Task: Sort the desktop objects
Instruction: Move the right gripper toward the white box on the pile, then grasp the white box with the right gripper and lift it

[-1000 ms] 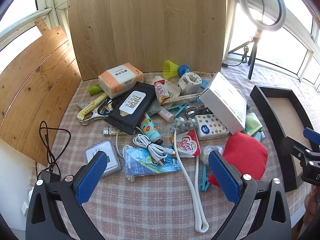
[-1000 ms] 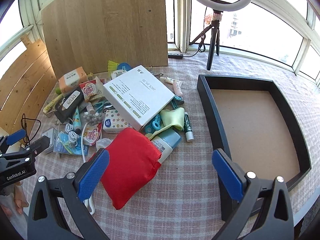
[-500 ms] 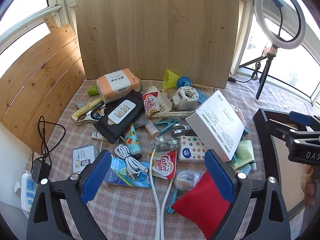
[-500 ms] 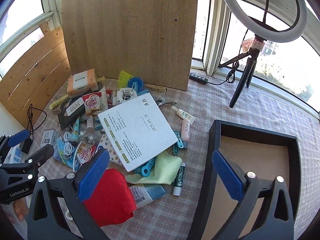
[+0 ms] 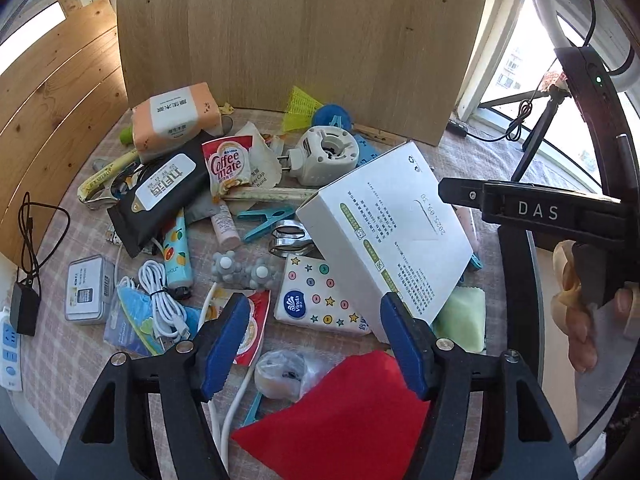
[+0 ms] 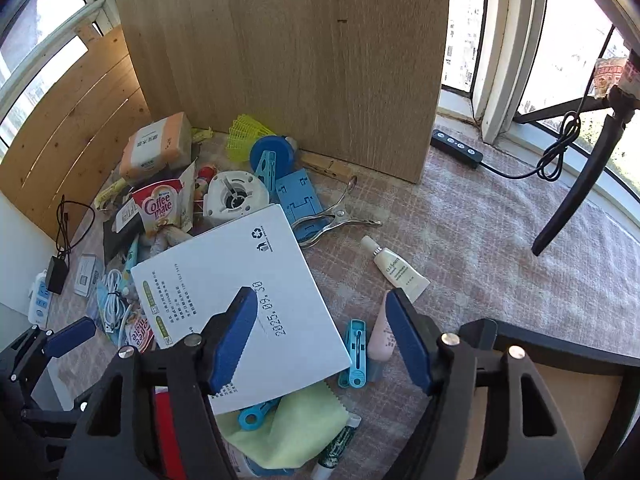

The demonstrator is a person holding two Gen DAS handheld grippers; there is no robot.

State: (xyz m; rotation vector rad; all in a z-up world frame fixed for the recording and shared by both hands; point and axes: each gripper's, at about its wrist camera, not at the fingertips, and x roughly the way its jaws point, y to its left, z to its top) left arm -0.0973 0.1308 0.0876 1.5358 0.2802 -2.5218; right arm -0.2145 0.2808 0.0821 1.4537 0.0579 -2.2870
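A pile of small objects lies on a checked cloth. A large white box (image 5: 384, 236) (image 6: 240, 300) lies tilted on top of it. My left gripper (image 5: 316, 344) is open and empty, above a star-patterned tissue pack (image 5: 320, 300) and a red pouch (image 5: 340, 420). My right gripper (image 6: 320, 336) is open and empty, over the white box's right edge, a blue clip (image 6: 356, 352) and a pink tube (image 6: 380, 340). A Coffee-mate sachet (image 5: 226, 168), a black pouch (image 5: 160, 196) and an orange wipes pack (image 5: 176, 120) lie further left.
A black tray (image 6: 560, 364) sits at the right. A wooden board (image 5: 300, 40) stands behind the pile. A ring-light tripod (image 6: 580, 184), a power strip (image 6: 456, 148), a cream tube (image 6: 396, 268) and metal tongs (image 6: 332, 220) are at the back right.
Both grippers have moved forward and lower toward the pile; the white box and its neighbours now look much larger. The jaws stay open.
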